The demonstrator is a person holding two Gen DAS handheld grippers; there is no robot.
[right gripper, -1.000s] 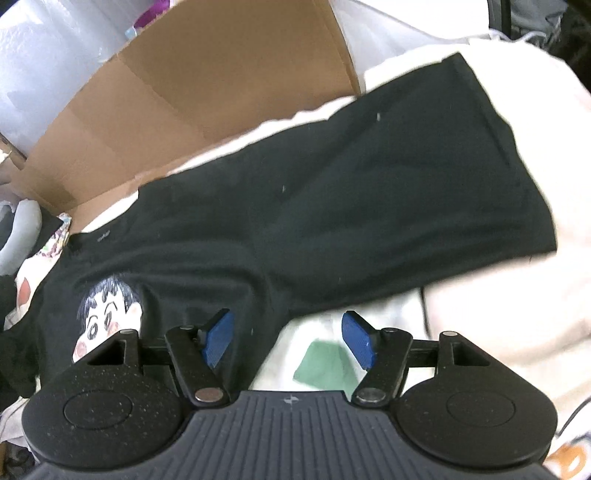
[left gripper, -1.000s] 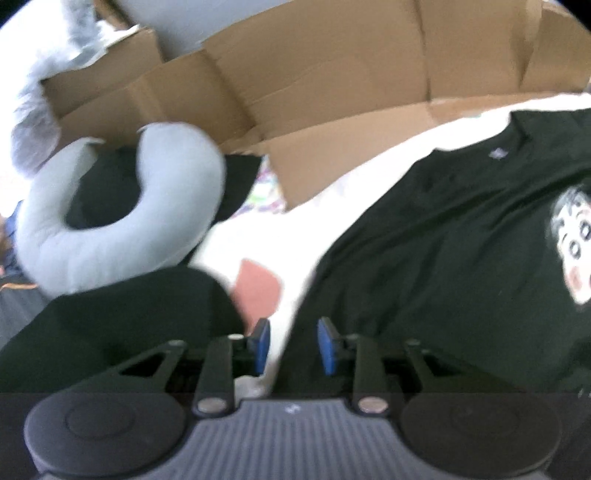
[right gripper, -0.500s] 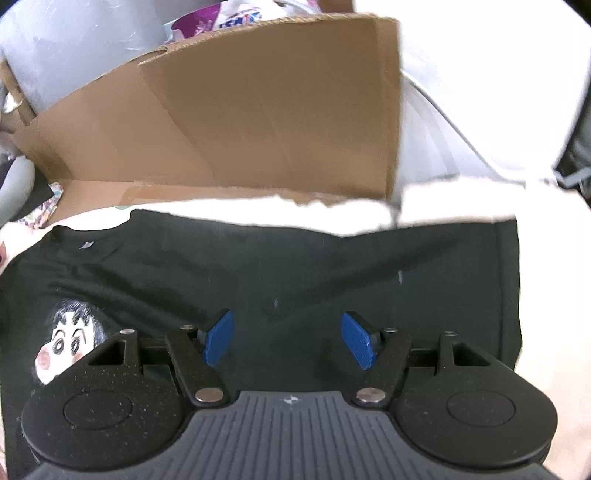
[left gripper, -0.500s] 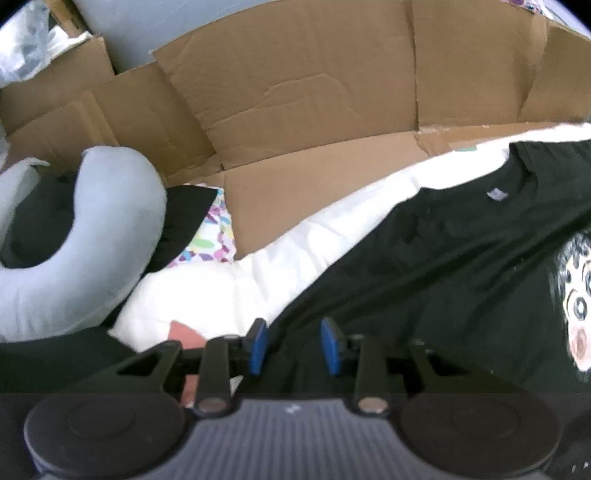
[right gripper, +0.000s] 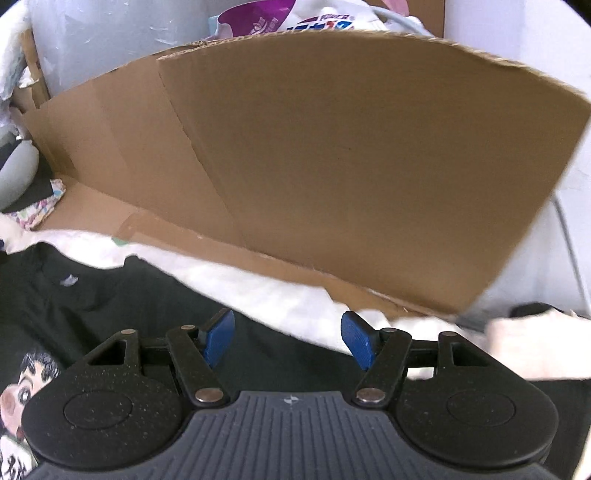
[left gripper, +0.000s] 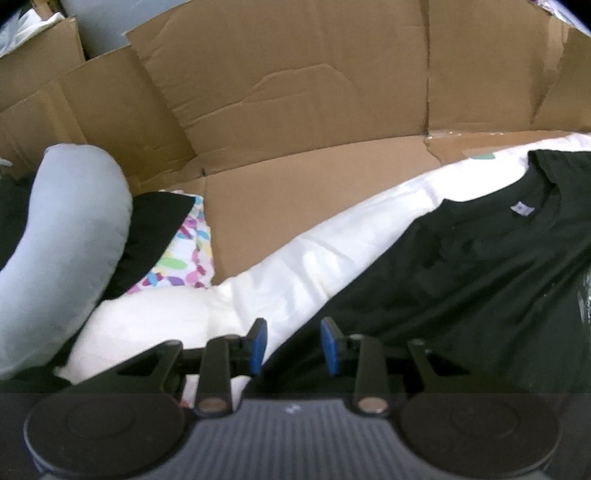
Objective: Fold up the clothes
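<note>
A black T-shirt [left gripper: 480, 266] is seen spread flat on a white bedsheet [left gripper: 332, 243], its collar with a small pale label [left gripper: 521, 209] turned toward the cardboard behind. A printed cartoon face [right gripper: 27, 380] is carried on its front and is visible at the lower left of the right wrist view. The shirt's edge toward the cardboard runs diagonally across both views, with white sheet exposed beyond it.

The left hand-held gripper [left gripper: 293, 345] is held low over the shirt's edge, where black cloth meets the sheet. Its blue pads [left gripper: 257, 343] are set a modest way apart, and no cloth is pinched between them. The right hand-held gripper [right gripper: 287, 341] is held over the shirt's edge with its pads [right gripper: 218, 338] spread wide, and nothing is gripped there either.

Behind the sheet, flattened brown cardboard [left gripper: 314, 110] is propped up as a backdrop in both views. To the left, a pale grey curved pillow [left gripper: 62, 251] is lying on dark cloth [left gripper: 151, 229], with a multicoloured patterned fabric [left gripper: 184, 258] just beside it. Plastic packaging [right gripper: 280, 16] can be made out above the cardboard in the right wrist view.
</note>
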